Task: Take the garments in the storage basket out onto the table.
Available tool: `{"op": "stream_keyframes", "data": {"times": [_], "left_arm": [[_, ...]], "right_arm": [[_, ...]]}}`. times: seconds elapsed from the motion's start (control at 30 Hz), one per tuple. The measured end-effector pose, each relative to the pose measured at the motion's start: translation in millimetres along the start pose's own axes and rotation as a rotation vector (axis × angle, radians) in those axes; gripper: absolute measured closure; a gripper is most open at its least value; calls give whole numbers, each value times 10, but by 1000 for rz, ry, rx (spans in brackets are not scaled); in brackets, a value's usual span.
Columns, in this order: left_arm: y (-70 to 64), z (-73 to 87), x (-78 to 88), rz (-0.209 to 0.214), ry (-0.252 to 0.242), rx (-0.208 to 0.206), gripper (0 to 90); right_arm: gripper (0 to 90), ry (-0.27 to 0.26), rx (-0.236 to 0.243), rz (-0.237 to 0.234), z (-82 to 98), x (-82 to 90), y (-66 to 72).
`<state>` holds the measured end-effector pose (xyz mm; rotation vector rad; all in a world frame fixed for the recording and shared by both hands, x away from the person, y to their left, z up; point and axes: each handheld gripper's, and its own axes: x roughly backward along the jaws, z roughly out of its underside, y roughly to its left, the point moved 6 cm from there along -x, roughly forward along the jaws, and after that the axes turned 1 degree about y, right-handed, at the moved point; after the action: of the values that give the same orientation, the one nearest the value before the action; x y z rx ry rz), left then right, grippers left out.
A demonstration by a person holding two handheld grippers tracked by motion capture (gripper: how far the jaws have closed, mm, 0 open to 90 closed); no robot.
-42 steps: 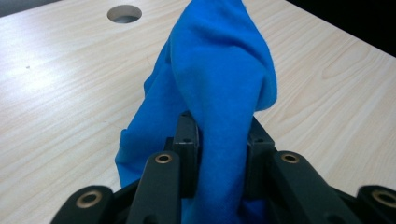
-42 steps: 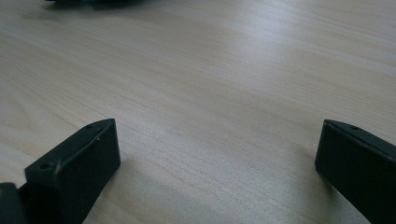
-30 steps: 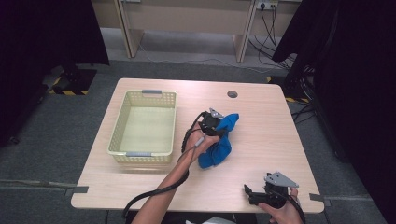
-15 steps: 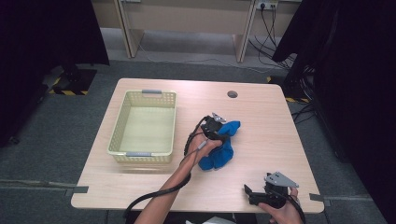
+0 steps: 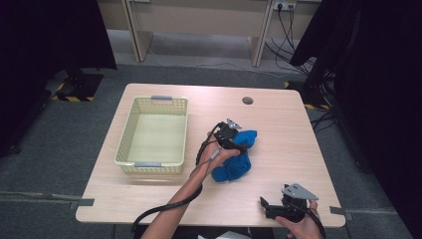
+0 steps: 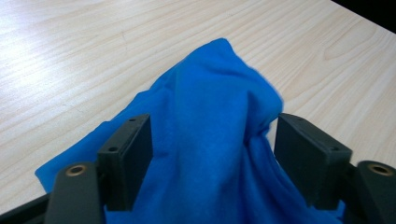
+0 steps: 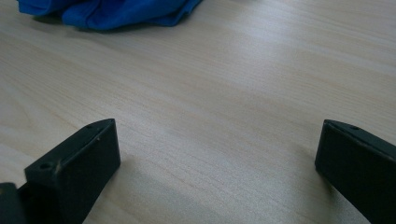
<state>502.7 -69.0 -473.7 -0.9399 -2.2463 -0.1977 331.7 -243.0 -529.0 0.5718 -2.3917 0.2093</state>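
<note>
- Counter (image 5: 278, 119) of pale wood carries everything; the high view takes in its whole top, while the two claw views give only close stretches of its grain.
- Basket (image 5: 154, 134), pale yellow with grey handles, stands on the counter's left half, well apart from the cloth.
- Blue cloth (image 5: 236, 159) lies crumpled near the counter's middle, right of the basket; in the left gripper view it rises as a bunched ridge (image 6: 215, 140) between the black jaws, a detail the high view hides under the hand.
- Left claw (image 5: 238, 144) rests over the cloth; its jaws have just been opening and now stand released, the ridge between them brushing the right jaw at most.
- Right claw (image 5: 263, 206) sits at the counter's near right edge, jaws spread wide over bare wood with nothing between them; the right gripper view shows the cloth's edge (image 7: 107, 11) farther off.
- Compared with a second ago, the cloth has been drawn nearer the person and lies flatter, the left hand has come back a little with it, and the right hand has kept its place.
</note>
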Motion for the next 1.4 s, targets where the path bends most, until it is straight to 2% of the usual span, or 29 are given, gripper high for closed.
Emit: {"op": "stream_keyframes", "data": {"times": [0.17, 0.37, 0.67, 0.87, 1.13, 1.4], "left_arm": [[1, -26, 47, -6, -9, 9, 232], [-13, -31, 97, -5, -11, 1, 211], [-21, -25, 208, -7, -29, 6, 117], [-46, 5, 284, 5, -42, -5, 52], [-70, 36, 408, 29, -66, -6, 39], [-141, 74, 509, 35, -82, -41, 45]], "right_arm": [[3, -1, 0, 0, -1, -1, 0], [3, 0, 1, 0, 0, 0, 0], [2, 0, 1, 0, -1, 0, -1], [3, -2, 0, 0, -1, -1, 0], [2, -2, -2, -1, -1, -1, 1], [2, -3, -4, -1, 0, -1, 3]]}}
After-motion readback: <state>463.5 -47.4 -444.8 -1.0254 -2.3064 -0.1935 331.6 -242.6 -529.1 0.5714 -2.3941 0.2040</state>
